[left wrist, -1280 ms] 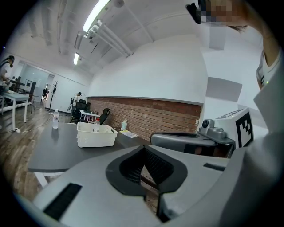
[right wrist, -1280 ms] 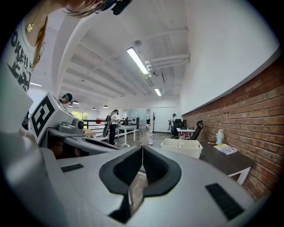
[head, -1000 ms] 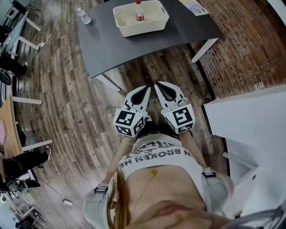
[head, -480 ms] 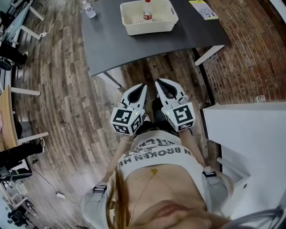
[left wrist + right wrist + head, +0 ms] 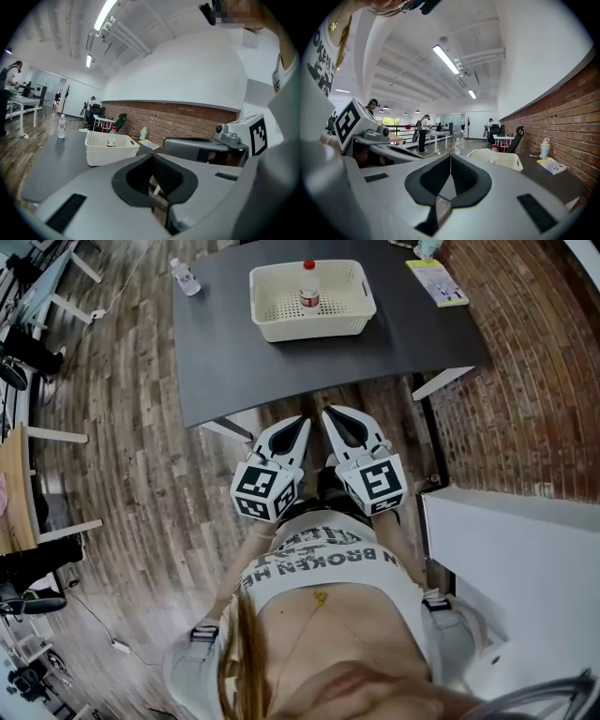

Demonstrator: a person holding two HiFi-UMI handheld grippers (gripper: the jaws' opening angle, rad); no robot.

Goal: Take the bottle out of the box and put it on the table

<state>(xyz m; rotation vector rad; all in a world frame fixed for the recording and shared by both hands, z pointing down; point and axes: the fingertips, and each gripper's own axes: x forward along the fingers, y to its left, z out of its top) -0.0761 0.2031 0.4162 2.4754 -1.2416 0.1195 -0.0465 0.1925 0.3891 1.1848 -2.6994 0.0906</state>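
Note:
A small bottle with a red cap (image 5: 308, 296) (image 5: 112, 137) stands upright inside a white perforated basket (image 5: 272, 320) (image 5: 101, 154) (image 5: 506, 161) on the dark grey table (image 5: 234, 352). My left gripper (image 5: 301, 421) (image 5: 151, 157) and right gripper (image 5: 328, 414) (image 5: 450, 154) are side by side close to the person's body, over the wooden floor just short of the table's near edge. Both point toward the basket. Each has its jaws together with nothing between them.
A second clear bottle (image 5: 185, 277) (image 5: 61, 126) (image 5: 458, 146) stands at the table's far left corner. A leaflet (image 5: 436, 281) lies at its far right. A white counter (image 5: 525, 559) is at my right, with desks and chairs (image 5: 23, 427) along the left.
The table and basket have slid lower in the head view as the person walked toward them. Both grippers came forward together and stayed shut.

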